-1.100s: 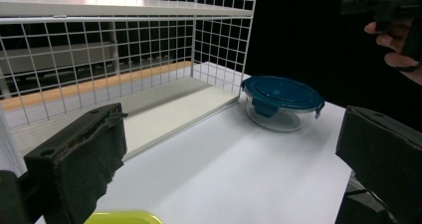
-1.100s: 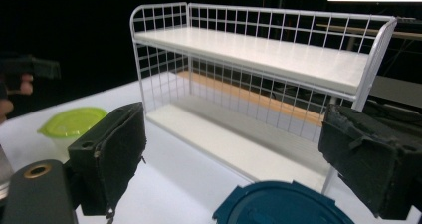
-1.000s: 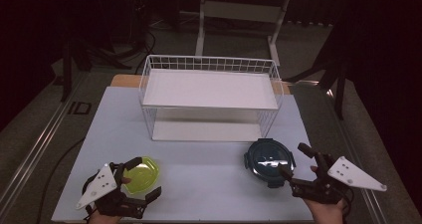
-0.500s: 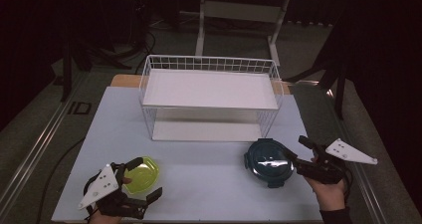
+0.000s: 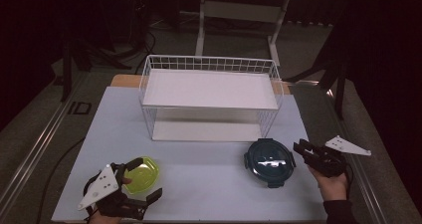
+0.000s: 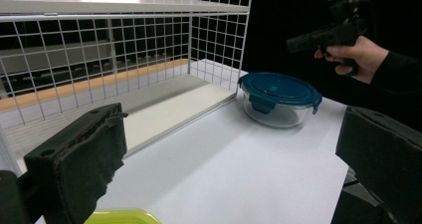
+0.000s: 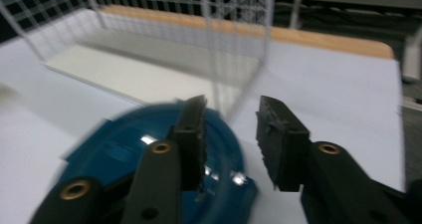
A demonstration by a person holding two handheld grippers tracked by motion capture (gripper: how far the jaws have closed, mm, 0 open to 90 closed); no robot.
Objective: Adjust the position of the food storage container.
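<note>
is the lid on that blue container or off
On. The blue lid sits flat on the glass container, with its side clips folded down over the rim.

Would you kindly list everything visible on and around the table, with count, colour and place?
Table top: one, white, centre.
Wire rack: one, white, two shelves, far middle of the table.
Lidded container: one, clear glass with a dark teal clip lid, near right.
Bowl: one, yellow-green, near left.
Left gripper: one, black, open around the bowl's near side.
Right gripper: one, black, jaws just been closing, nothing between them, beside the container.
</note>
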